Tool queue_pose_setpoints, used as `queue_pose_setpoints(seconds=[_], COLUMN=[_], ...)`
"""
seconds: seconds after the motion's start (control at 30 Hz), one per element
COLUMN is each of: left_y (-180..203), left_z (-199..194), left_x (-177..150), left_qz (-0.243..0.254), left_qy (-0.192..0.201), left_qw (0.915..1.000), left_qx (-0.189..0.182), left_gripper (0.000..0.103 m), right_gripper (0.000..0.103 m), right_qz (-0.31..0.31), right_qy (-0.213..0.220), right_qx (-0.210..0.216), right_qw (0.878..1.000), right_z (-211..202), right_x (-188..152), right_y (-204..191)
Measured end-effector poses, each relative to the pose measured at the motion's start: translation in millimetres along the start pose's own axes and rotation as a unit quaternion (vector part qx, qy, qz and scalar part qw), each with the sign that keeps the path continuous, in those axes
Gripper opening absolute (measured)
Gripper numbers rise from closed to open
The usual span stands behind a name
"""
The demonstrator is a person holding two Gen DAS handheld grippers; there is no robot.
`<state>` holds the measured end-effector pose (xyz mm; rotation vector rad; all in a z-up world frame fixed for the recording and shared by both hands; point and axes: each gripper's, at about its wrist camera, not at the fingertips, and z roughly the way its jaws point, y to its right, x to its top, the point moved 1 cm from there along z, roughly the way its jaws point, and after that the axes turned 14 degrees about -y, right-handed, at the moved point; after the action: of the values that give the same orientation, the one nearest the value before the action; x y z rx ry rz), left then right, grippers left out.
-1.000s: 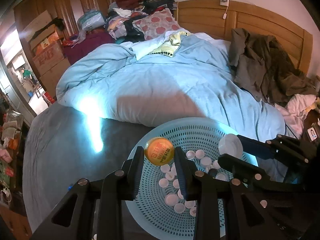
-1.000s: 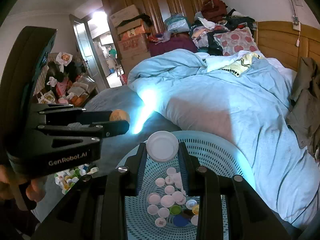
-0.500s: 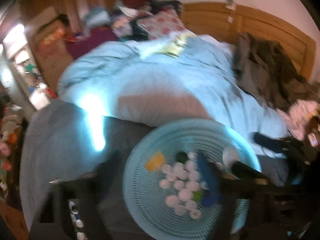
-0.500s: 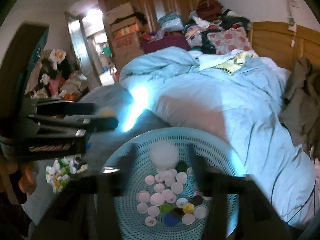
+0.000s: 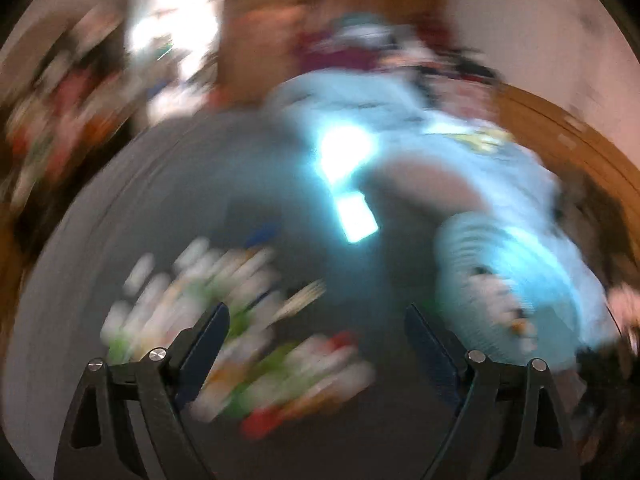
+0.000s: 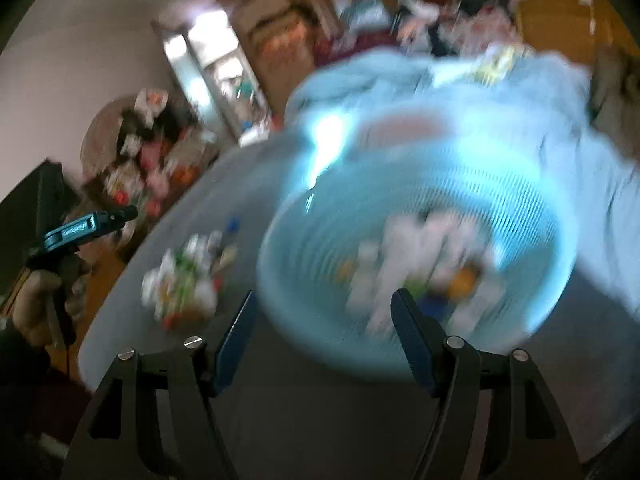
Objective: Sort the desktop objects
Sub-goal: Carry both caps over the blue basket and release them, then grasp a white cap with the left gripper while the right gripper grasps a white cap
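Both views are heavily motion-blurred. My left gripper (image 5: 316, 322) is open and empty, above a loose pile of bottle caps (image 5: 224, 312) on the grey table (image 5: 160, 184). The light blue perforated basket (image 5: 532, 264) with caps in it lies to its right. My right gripper (image 6: 322, 308) is open and empty, just in front of the basket (image 6: 520, 216), which holds several white and coloured caps (image 6: 416, 264). The cap pile (image 6: 184, 280) shows to the left, and the left gripper (image 6: 120, 216) is at the far left.
A bed with a light blue duvet (image 5: 420, 128) runs behind the table. A bright patch of light (image 5: 352, 216) falls on the table. Wooden wardrobes and cluttered boxes (image 6: 280, 48) stand at the back, with an open doorway (image 6: 212, 68).
Both grippers opened and dropped their caps, the orange one and the white one, into the basket. Both then swung left and back, the left one over to the loose cap pile.
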<state>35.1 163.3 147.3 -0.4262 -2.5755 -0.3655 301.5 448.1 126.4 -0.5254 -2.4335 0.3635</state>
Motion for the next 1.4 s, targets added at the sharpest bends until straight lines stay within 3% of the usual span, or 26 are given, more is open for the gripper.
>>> queue_pose_setpoints(seconds=[0.03,0.1,0.27,0.47,0.7,0.77,0.9,1.07,1.2,1.4], left_y=[-42,-86,-106,-73,-70,-73,-81,-94,-91,-97], left_z=[9,23,51,78,112,114,98,90,94,96], left_x=[-24,-59,-109,-89,-67,-65,-75,-100,-99,-99], left_qz=[-0.039,-0.073,-0.062,-0.011,0.002,0.0,-0.022,-0.041,-0.032,-0.039], left_qy=[-0.017,-0.046,-0.077,-0.072,-0.085,-0.082,-0.06,-0.045,-0.039,-0.039], left_qw=[0.9988,0.9947,0.9929,0.9966,0.9961,0.9964,0.9979,0.9981,0.9986,0.9985], left_qx=[0.024,0.057,0.067,0.039,0.023,0.02,0.009,0.007,0.017,0.003], left_gripper=[0.086,0.08,0.068,0.05,0.046,0.031,0.031,0.031,0.031,0.031], right_gripper=[0.064,0.064,0.064,0.064,0.064,0.064,0.05,0.05,0.047,0.046], right_qz=[-0.005,-0.027,-0.101,-0.12,-0.099,-0.1,-0.112,-0.135,-0.154,-0.179], right_qy=[-0.019,-0.057,-0.092,-0.112,-0.122,-0.125,-0.12,-0.124,-0.112,-0.111], right_qx=[0.006,0.009,-0.004,-0.02,-0.043,-0.044,-0.039,-0.028,-0.02,-0.048], right_qw=[1.0,0.998,0.991,0.986,0.987,0.986,0.986,0.983,0.981,0.976], right_z=[10,40,85,124,152,157,165,189,219,268], right_x=[-12,-35,-58,-54,-42,-38,-34,-21,10,53], right_y=[-7,-25,-70,-85,-82,-87,-96,-119,-138,-161])
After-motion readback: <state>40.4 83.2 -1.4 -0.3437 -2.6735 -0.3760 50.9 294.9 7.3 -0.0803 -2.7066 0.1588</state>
